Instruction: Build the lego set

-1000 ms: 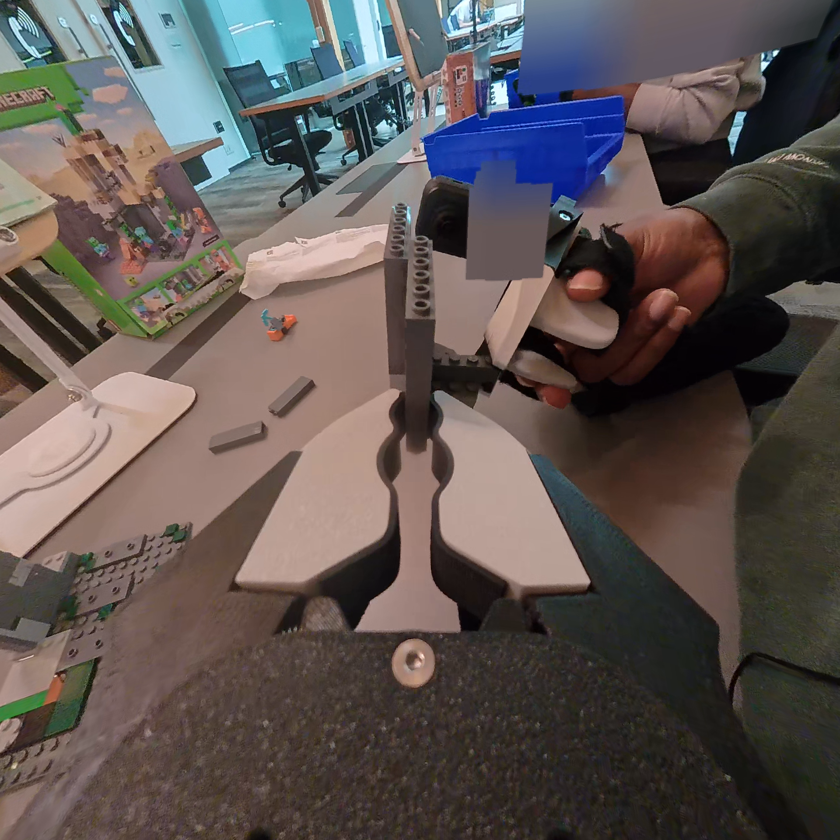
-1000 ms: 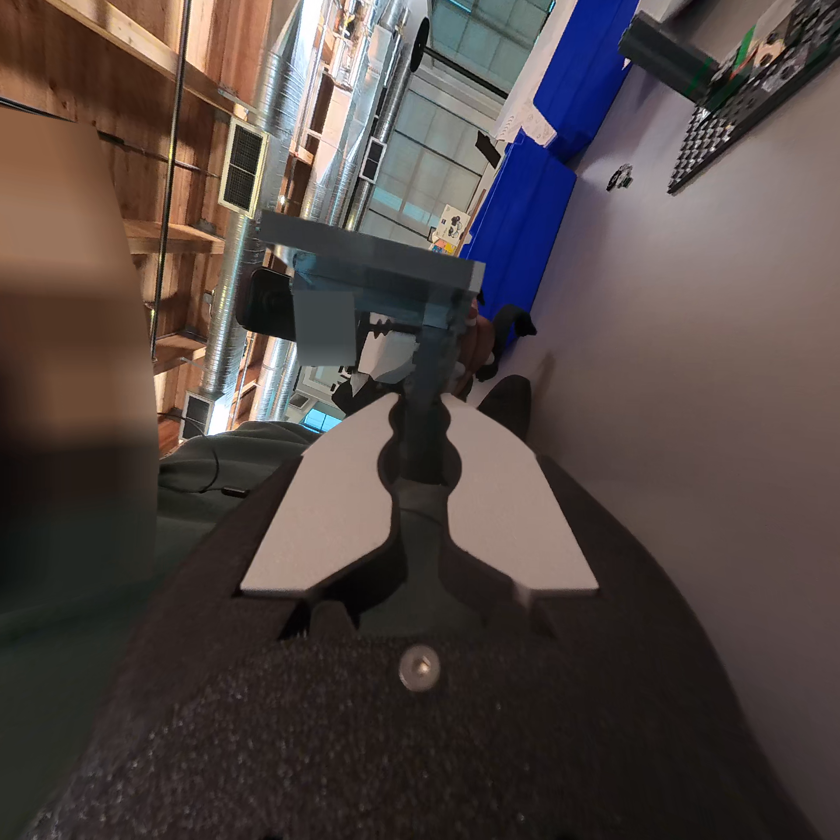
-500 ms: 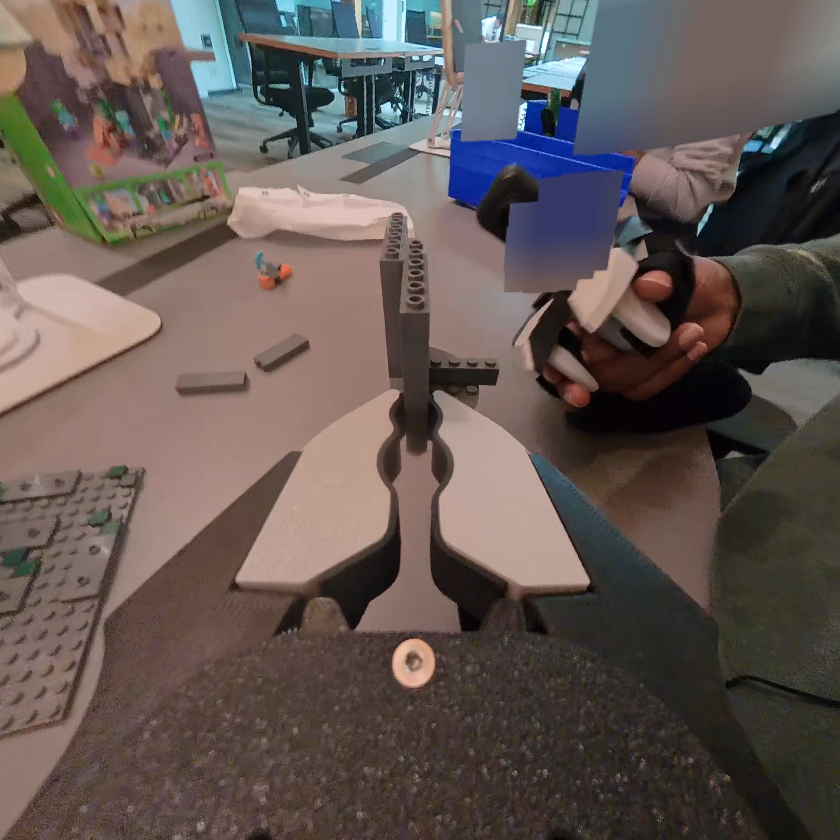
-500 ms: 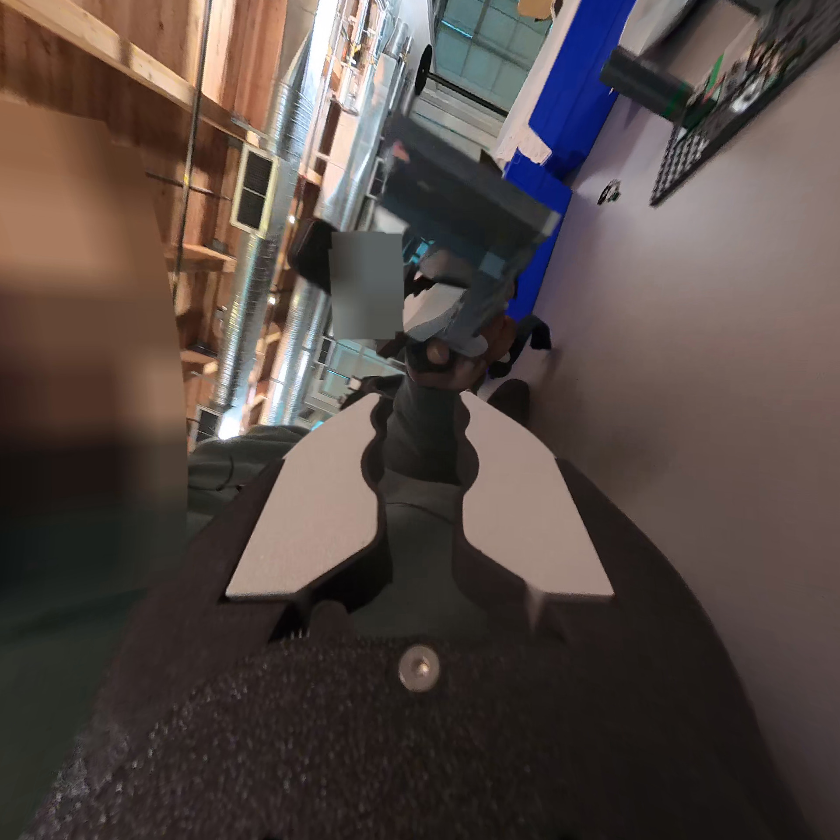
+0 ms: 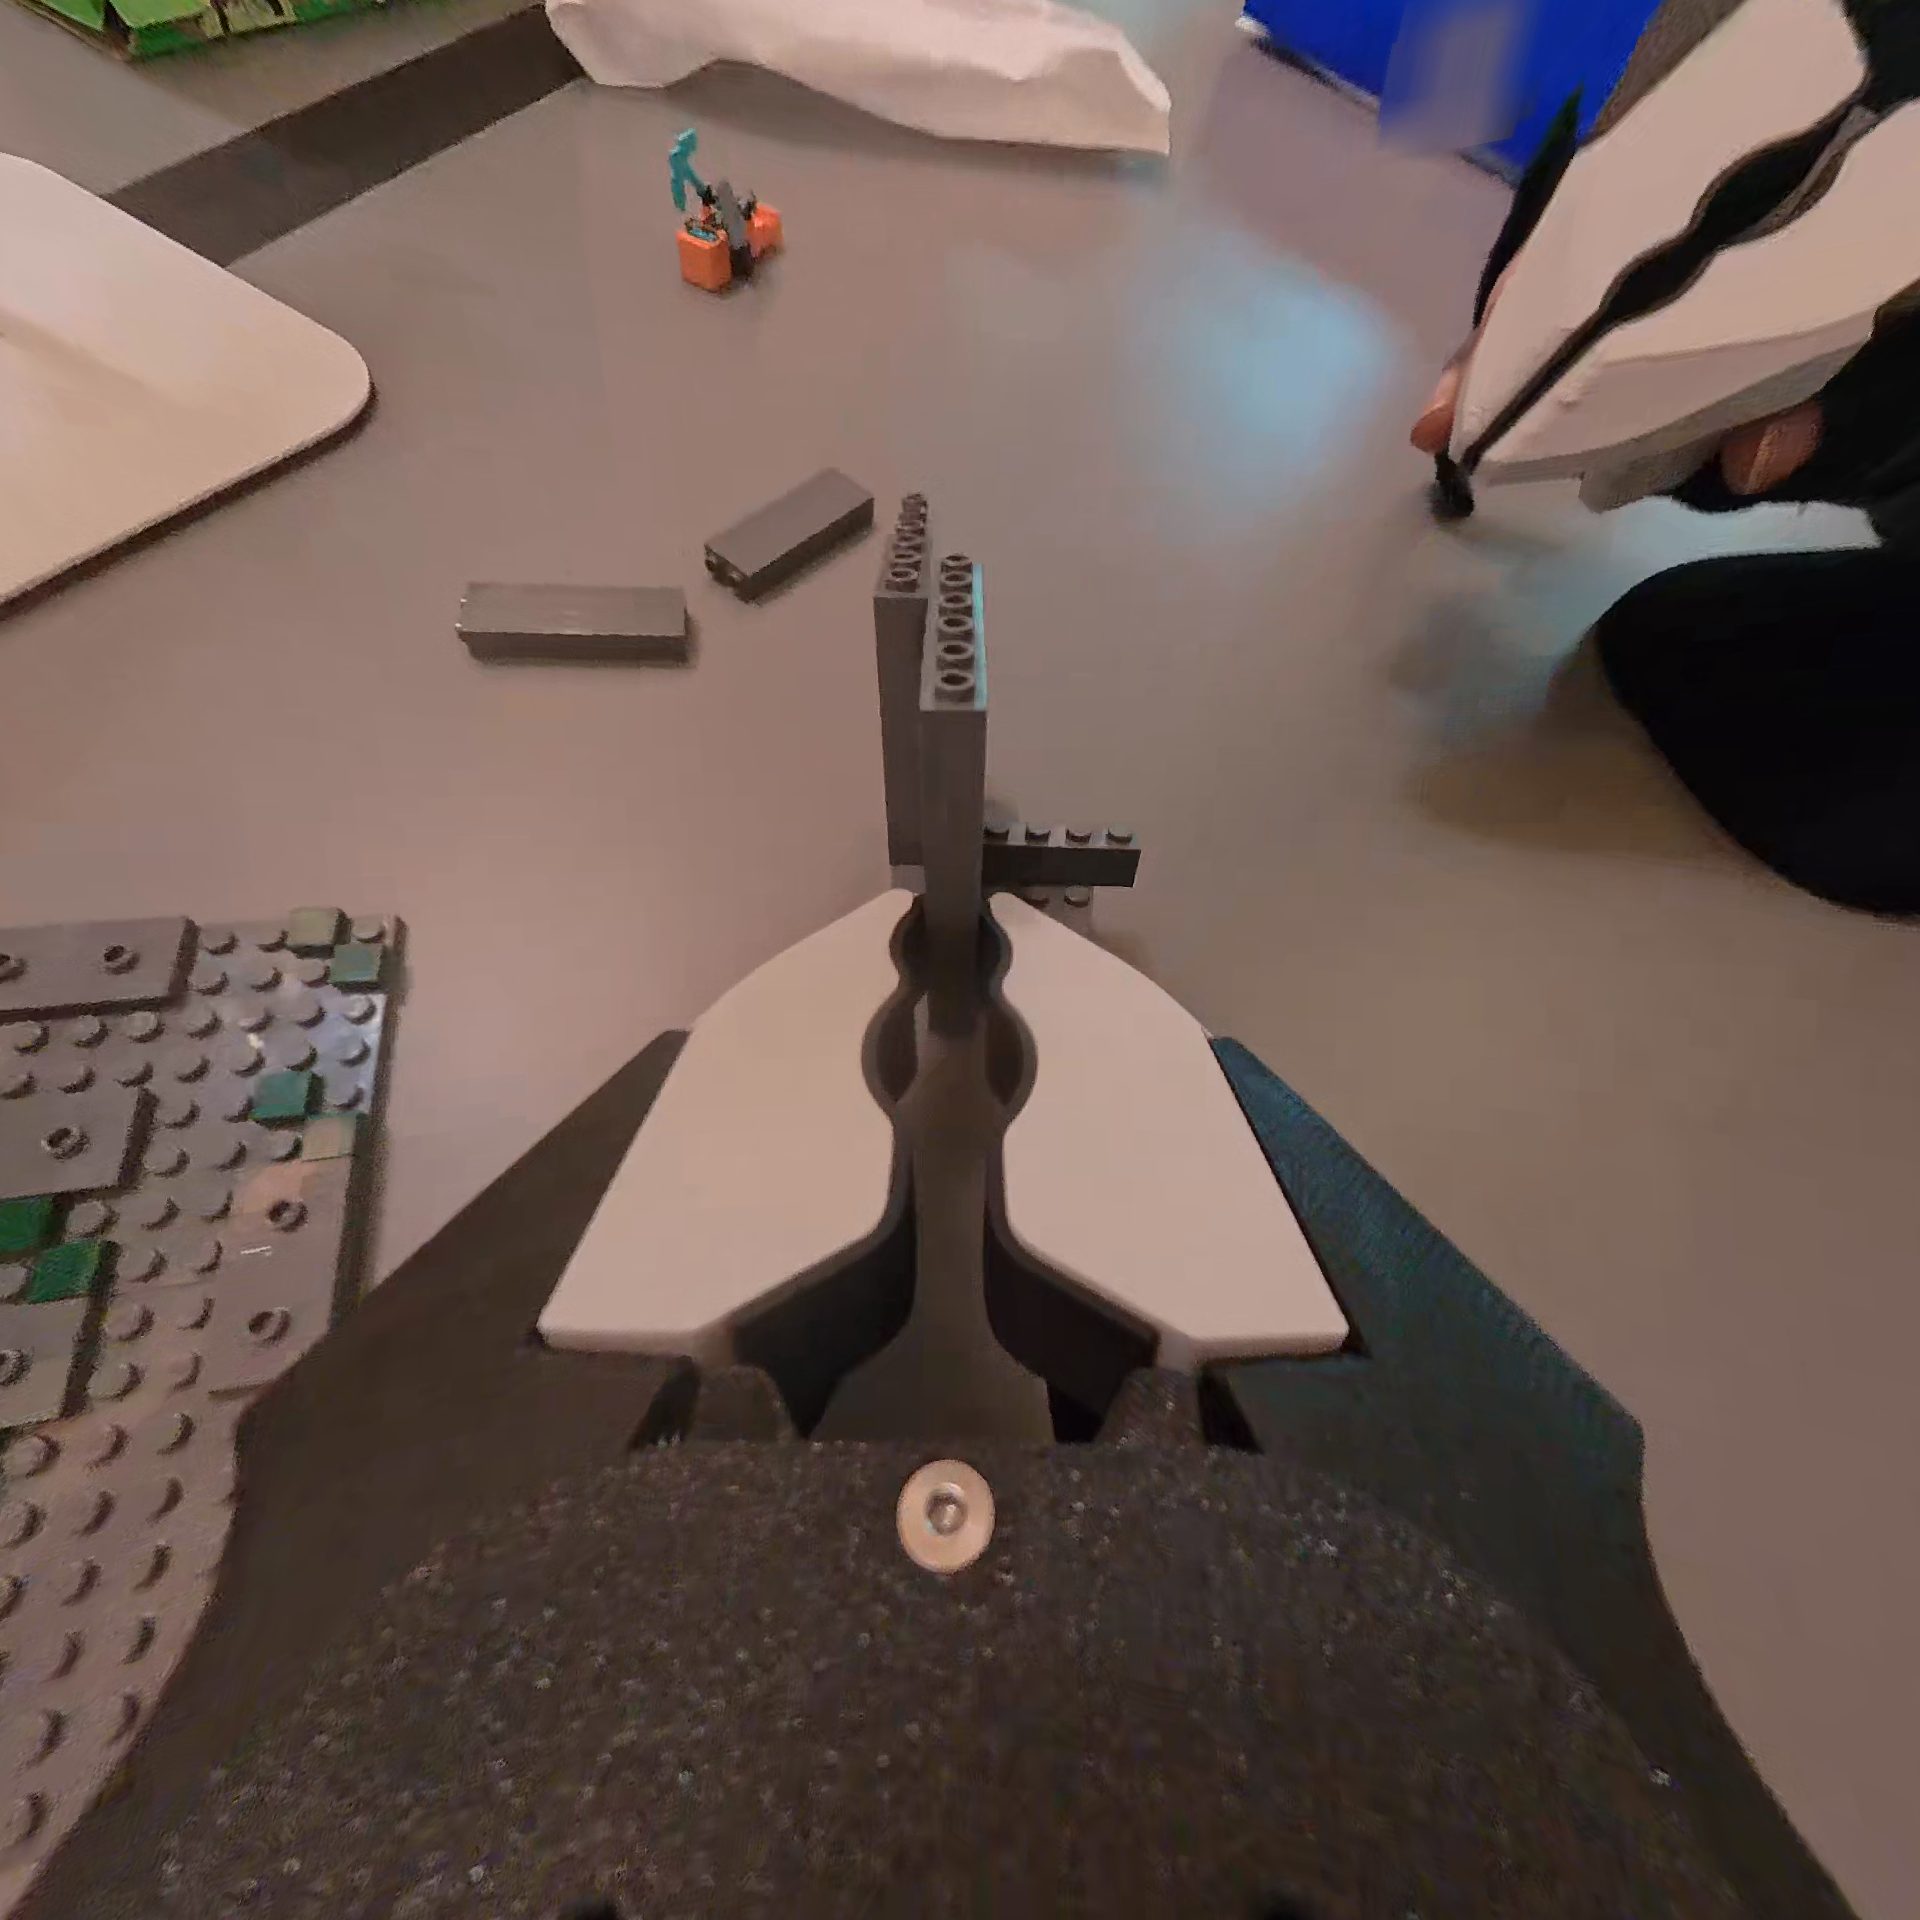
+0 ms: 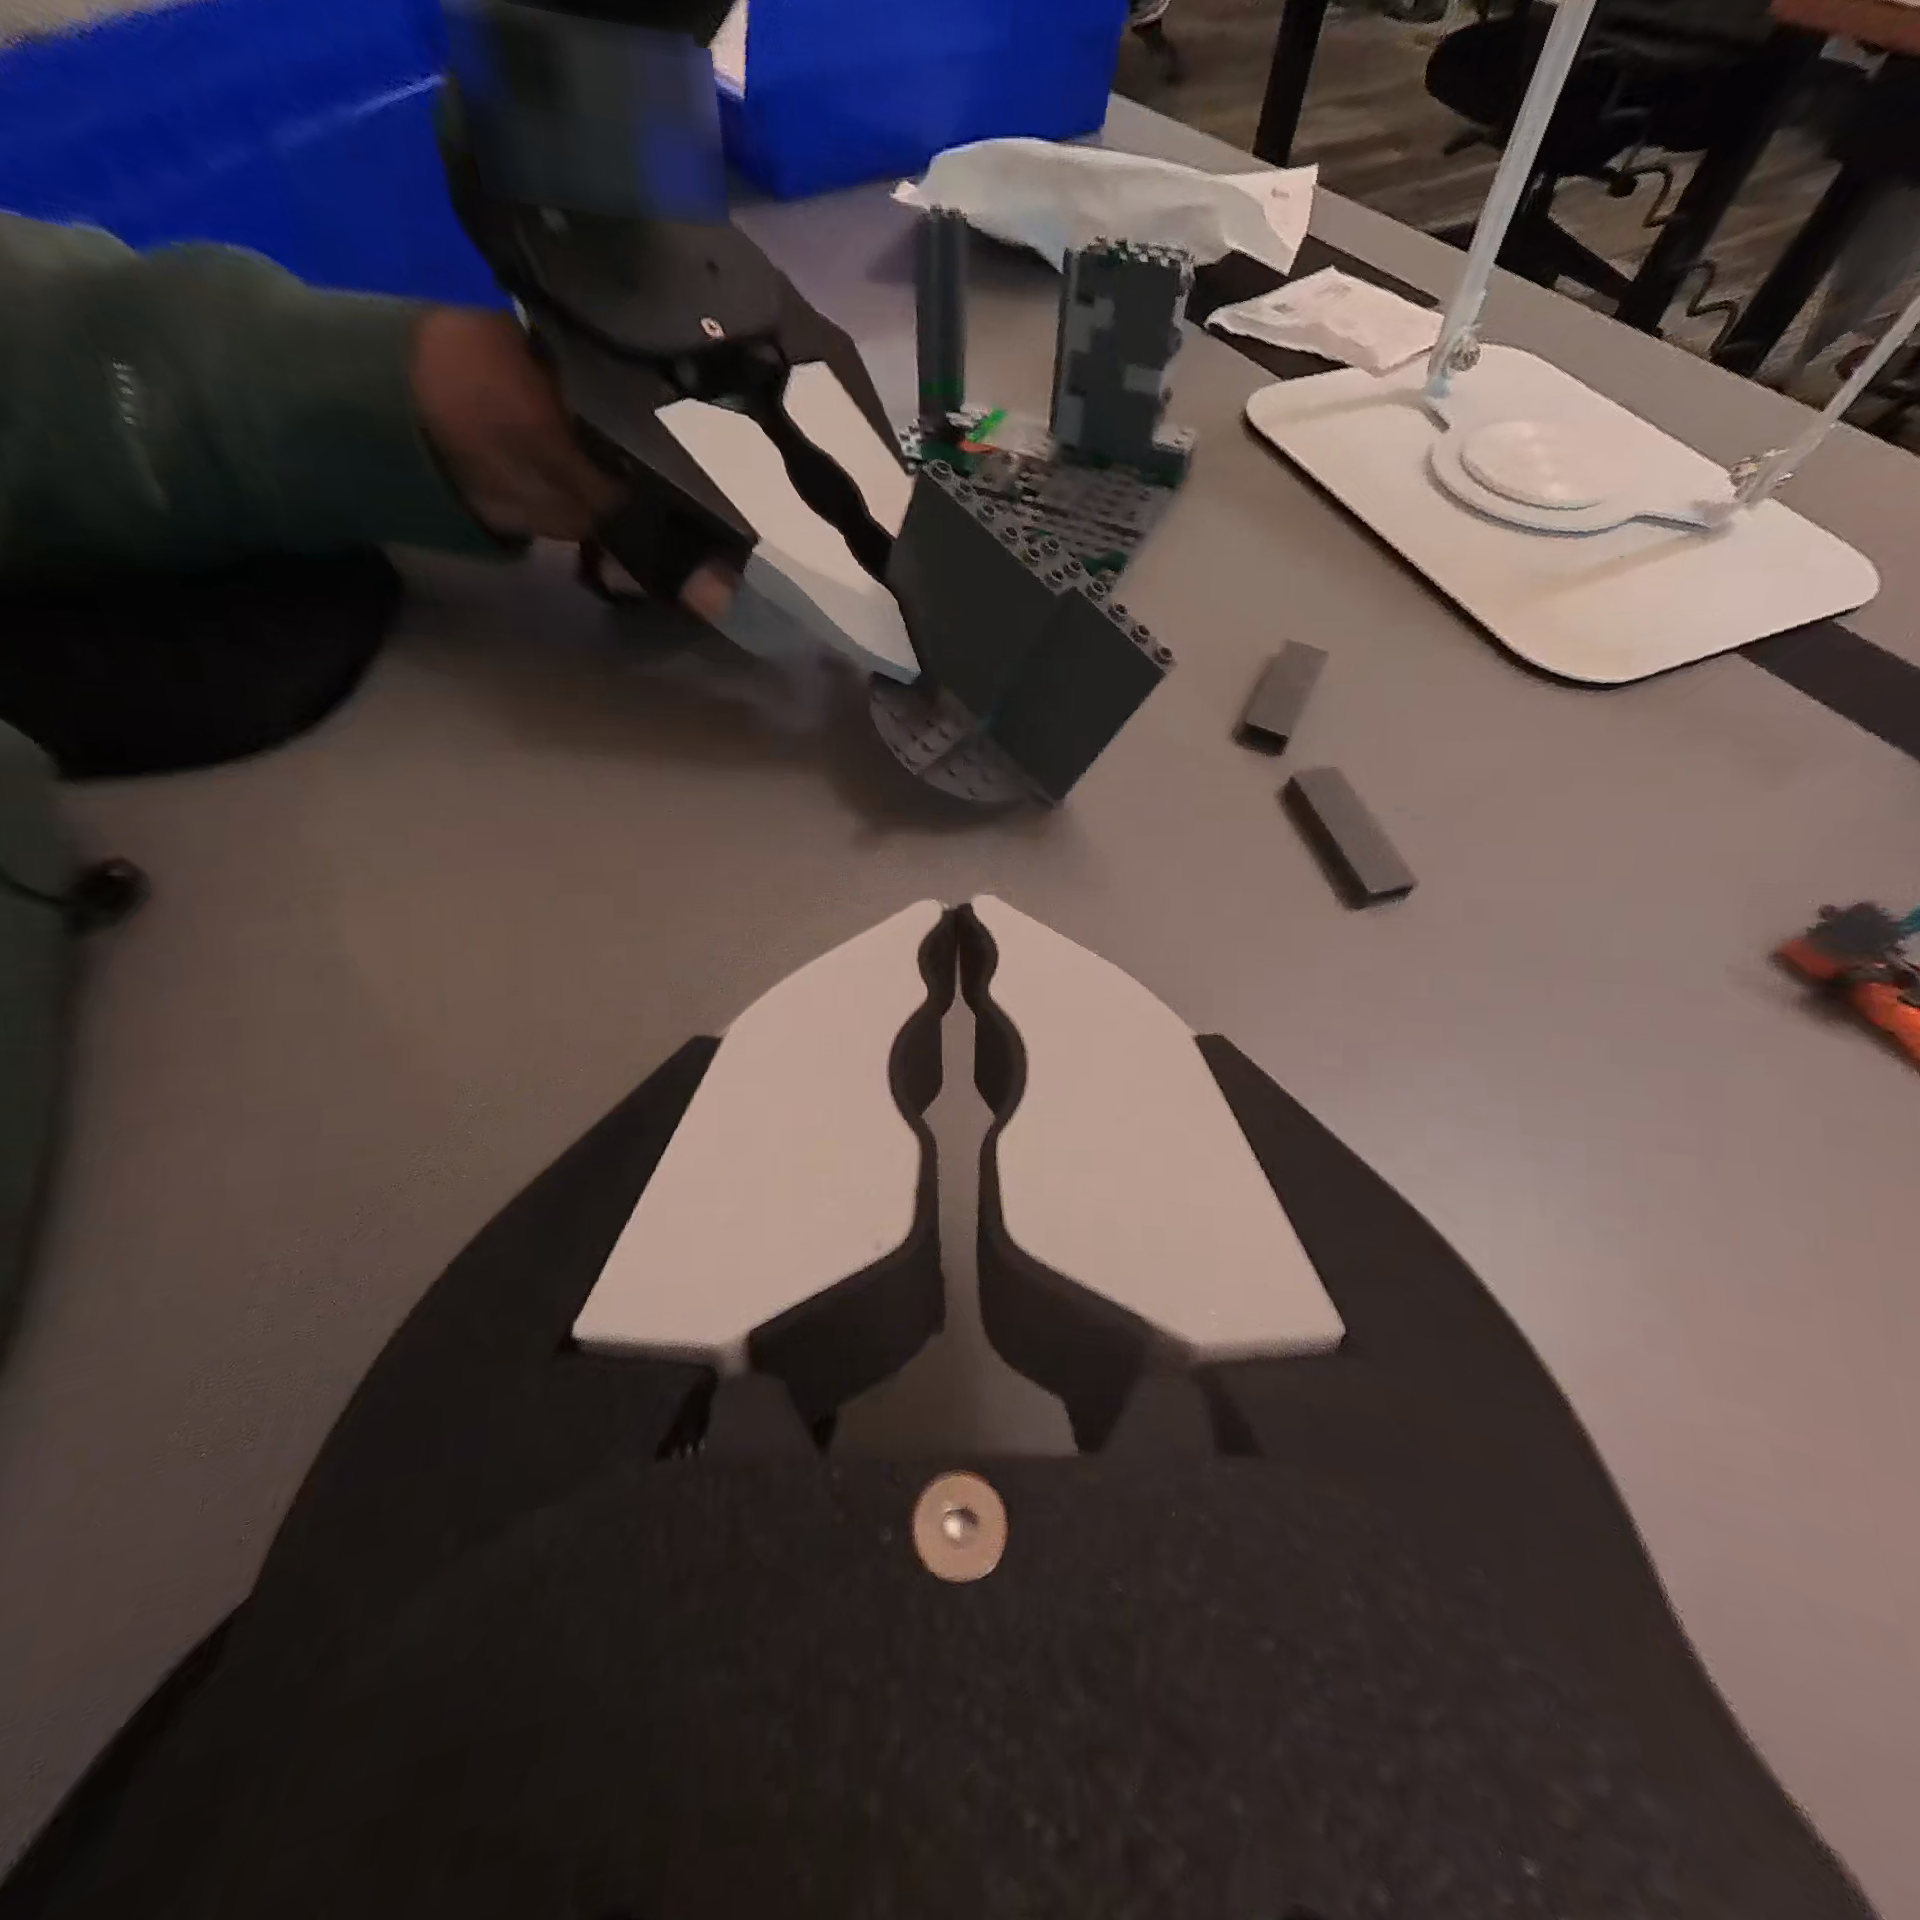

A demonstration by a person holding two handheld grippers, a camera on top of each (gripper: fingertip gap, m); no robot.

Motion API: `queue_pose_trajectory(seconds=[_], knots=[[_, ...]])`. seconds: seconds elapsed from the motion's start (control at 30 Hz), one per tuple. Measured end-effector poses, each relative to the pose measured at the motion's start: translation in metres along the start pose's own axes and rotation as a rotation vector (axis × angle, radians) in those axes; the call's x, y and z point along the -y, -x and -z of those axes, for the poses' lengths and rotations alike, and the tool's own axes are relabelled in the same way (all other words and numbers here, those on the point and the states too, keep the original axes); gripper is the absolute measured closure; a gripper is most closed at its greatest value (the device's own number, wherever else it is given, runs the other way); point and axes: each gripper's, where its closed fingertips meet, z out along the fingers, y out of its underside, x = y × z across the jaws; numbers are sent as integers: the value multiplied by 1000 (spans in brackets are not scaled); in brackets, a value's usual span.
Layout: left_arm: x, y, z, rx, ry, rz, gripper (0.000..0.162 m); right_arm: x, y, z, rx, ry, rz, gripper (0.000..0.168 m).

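Near the middle of the surface (image 6: 1455, 1143), the left gripper (image 5: 951, 925) fingers are pinching a dark grey wall piece (image 5: 940, 717) upright. Right gripper (image 6: 958, 914) hovers nearby, fingers pressed together, holding nothing.

wall piece (image 5: 948, 748): matt grey plastic | table (image 5: 1351, 935): smooth grey | bag (image 6: 1101, 197): crinkled paper

The place looked like an open-plan office or shared workspace. A long, smooth grey table (image 6: 1455, 1039) ran toward a background of dark carpeted floor (image 6: 1382, 156), black table legs (image 6: 1283, 78) and a black swivel office chair (image 6: 1496, 62). A white flat-based desk lamp stand (image 6: 1558, 520) stood on the table, beside printed white paper sheets (image 6: 1330, 317), with blue plastic storage bins (image 6: 914, 83) along the table's far side.
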Motion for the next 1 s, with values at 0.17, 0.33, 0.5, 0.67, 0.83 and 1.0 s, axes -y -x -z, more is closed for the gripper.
queue_pose_trajectory(seconds=[0.17, 0.33, 0.5, 0.67, 0.83, 1.0], knots=[[-10, 5, -6, 54, 79, -46, 150, -4, -17, -10, 24, -2, -40, 168], [-8, 6, -4, 87, 70, -57, 145, -4, -40, -16, 14, 25, -39, 161], [-4, 11, -2, 126, 59, -80, 155, -14, -74, -35, 1, 129, -3, 152], [-3, 13, 1, 127, 50, -68, 148, -14, -105, -67, 55, 287, 121, 148], [2, 13, 14, 156, 23, -92, 144, -17, -114, -101, 136, 450, 217, 143], [10, 13, 31, 198, -9, -124, 142, -28, -111, -113, 177, 517, 204, 152]])
